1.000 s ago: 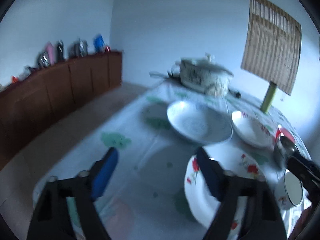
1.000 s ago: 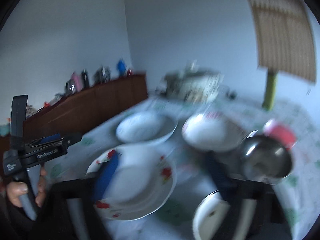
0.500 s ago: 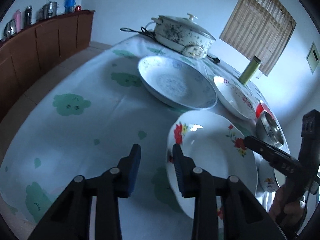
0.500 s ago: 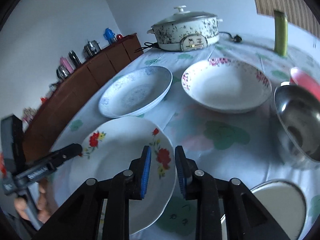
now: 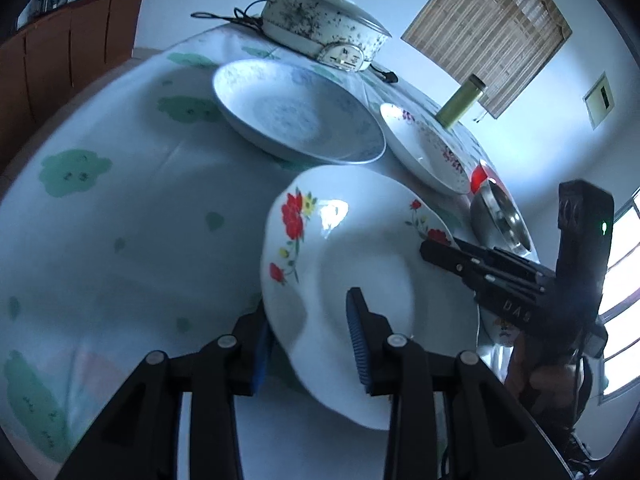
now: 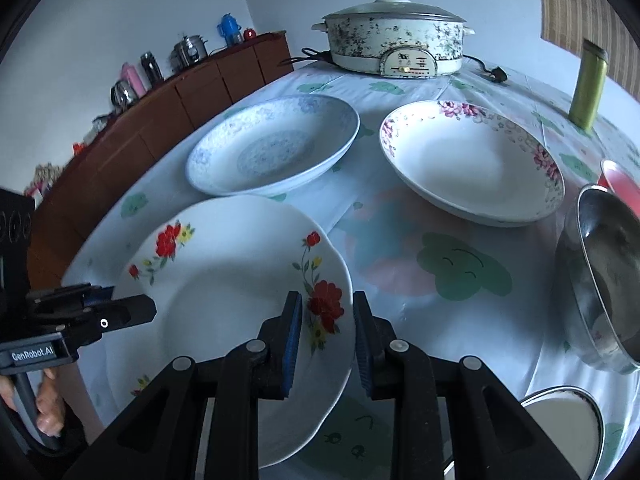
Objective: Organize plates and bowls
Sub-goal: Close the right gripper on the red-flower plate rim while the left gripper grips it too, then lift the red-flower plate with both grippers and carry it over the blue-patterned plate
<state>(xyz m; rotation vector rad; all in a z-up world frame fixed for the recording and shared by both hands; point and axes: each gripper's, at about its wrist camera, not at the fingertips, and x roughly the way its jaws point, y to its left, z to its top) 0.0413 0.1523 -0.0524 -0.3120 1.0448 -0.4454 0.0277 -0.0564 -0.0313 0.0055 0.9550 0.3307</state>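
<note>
Since half a second ago, both sets of tongs have been brought onto the red-flowered plate (image 6: 224, 280), and its left edge has been raised off the bench (image 5: 120, 216).

Three large dishes are counted: the red-flowered plate, a blue-patterned plate (image 6: 276, 144) just behind it, and a purple-flowered plate (image 6: 472, 160) to the right of the blue one. One steel bowl (image 6: 600, 280) is seen to the right of the red-flowered plate, with a red item (image 6: 618, 180) partly hidden behind it, and one white enamel dish (image 6: 560, 424) at the near right corner. One electric pot (image 6: 396, 44) and one green bottle (image 6: 588, 84) are set at the far side of the bench.

The left tongs (image 5: 308, 344) are narrowed to a moderate gap, with the plate's left rim held between the blue pads: one pad below the rim, one above on the inner face. The right tongs (image 6: 324, 344) are set at a narrow gap over the plate's right rim beside a red flower; whether the pads are actually pressed on the rim cannot be told. The plate is seen tilted in the left wrist view, close to the blue-patterned plate.
</note>
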